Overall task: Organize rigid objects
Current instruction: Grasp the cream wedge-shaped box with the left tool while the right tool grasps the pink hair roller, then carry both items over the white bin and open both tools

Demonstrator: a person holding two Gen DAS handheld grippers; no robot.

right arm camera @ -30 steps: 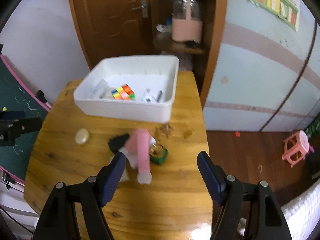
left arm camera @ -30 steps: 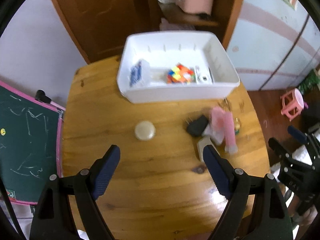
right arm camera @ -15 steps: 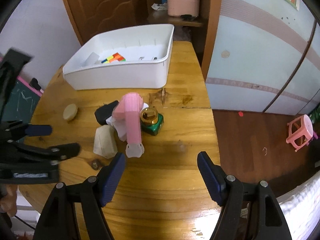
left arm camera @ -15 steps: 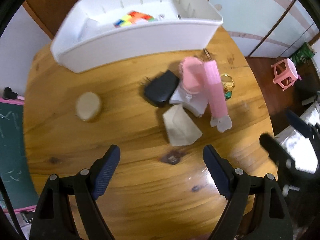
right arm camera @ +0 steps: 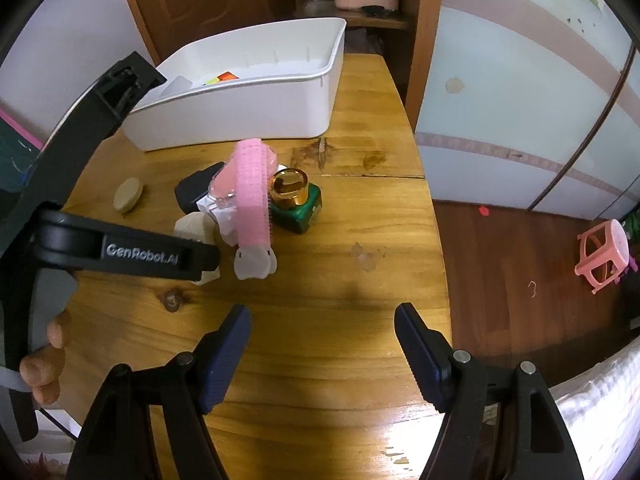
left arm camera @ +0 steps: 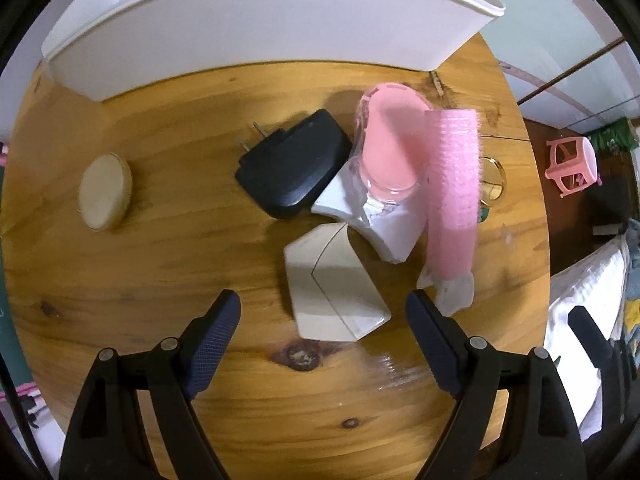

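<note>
1. Left hand-held gripper (left arm camera: 322, 318): jaws spread, nothing between the pads, pointing down at the tabletop (left arm camera: 160, 264) just short of the beige block (left arm camera: 330, 286).
2. Right hand-held gripper (right arm camera: 322, 336): also spread and empty, over bare wood.
3. Left to sort, in a heap mid-tabletop: beige block, white piece (left arm camera: 384, 232), black plug (left arm camera: 294, 164), pink case (left arm camera: 386, 148), pink roller (left arm camera: 454, 196), green jar (right arm camera: 298, 202); a round disc (left arm camera: 105, 192) lies apart.
4. Done: the bin (right arm camera: 256, 108) at the far edge holds a coloured cube (right arm camera: 224, 77) and a few white pieces. By my judgement, most of the job remains.
</note>
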